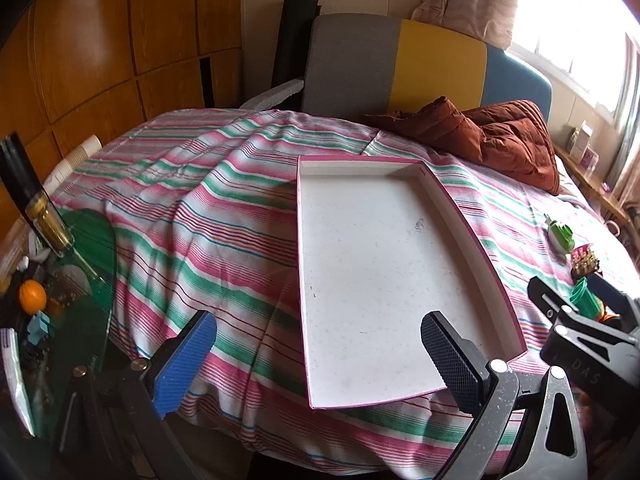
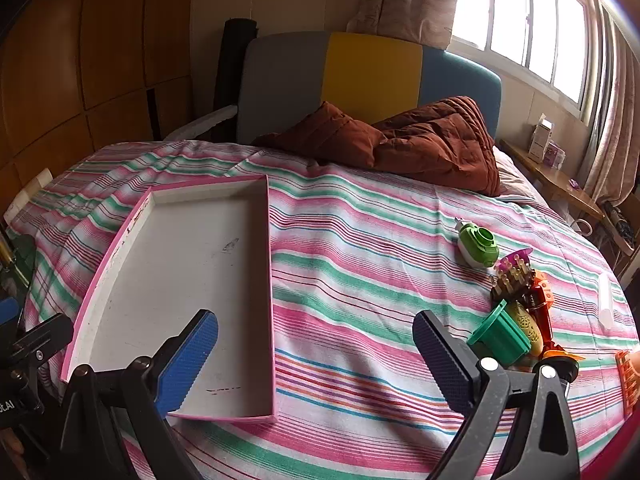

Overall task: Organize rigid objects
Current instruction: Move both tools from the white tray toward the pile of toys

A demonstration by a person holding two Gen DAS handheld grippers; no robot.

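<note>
On striped bedsheet (image 2: 360, 240), shallow rectangular pink-rimmed tray (image 2: 272, 280) (white inside), ribbed gripper (image 2: 316, 360) pads.

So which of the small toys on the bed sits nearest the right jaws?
The green cup, lying on its side at the near end of the toy cluster, just beyond the open right gripper. The green-and-white toy lies farthest back, apart from the others.

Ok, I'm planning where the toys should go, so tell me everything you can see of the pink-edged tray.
The pink-edged tray is a shallow rectangular box, seemingly cardboard, pink outside and white inside with low walls. It lies flat and open on the striped bedsheet, holding nothing but scuffs and specks. Neither gripper touches it.
</note>
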